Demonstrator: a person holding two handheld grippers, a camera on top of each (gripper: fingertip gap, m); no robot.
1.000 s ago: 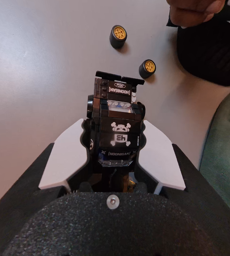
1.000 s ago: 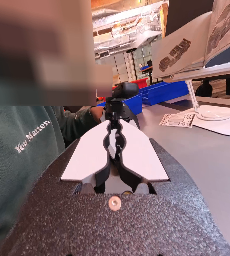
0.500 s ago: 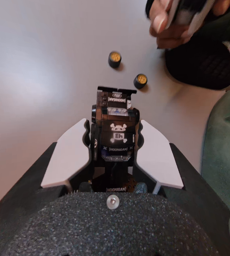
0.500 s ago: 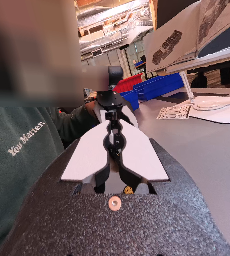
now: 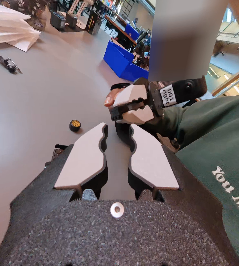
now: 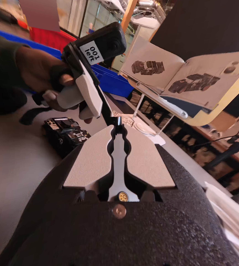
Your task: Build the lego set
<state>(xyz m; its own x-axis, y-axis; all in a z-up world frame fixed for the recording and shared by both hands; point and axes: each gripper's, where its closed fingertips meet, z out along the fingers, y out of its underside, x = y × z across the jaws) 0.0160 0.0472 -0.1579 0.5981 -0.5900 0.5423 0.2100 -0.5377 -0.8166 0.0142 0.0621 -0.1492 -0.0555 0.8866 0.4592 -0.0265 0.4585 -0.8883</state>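
Right gripper (image 6: 118, 126) pinches a small black brick (image 5: 116, 113), left gripper (image 5: 118, 128) gapes empty
The black car (image 6: 67, 133) sits on the grey table (image 5: 36, 100); a gold-hubbed wheel (image 5: 74, 125) lies just left of the left fingertips

**Where things lay on the table**

The lego car (image 6: 67, 133) sat on the table (image 5: 36, 100), left of the right gripper (image 6: 118, 128) in its own view, beneath the raised left gripper (image 6: 95, 106). One wheel (image 5: 74, 125) lay on the table ahead and left of the left gripper's fingers (image 5: 85, 156). A small assembly (image 5: 8, 64) lay far off to the left, paper bags (image 5: 8, 28) behind it. Bins (image 5: 120, 63) stood at the far edge. The instruction booklet (image 6: 180, 77) rested on a stand to the right, above the table.
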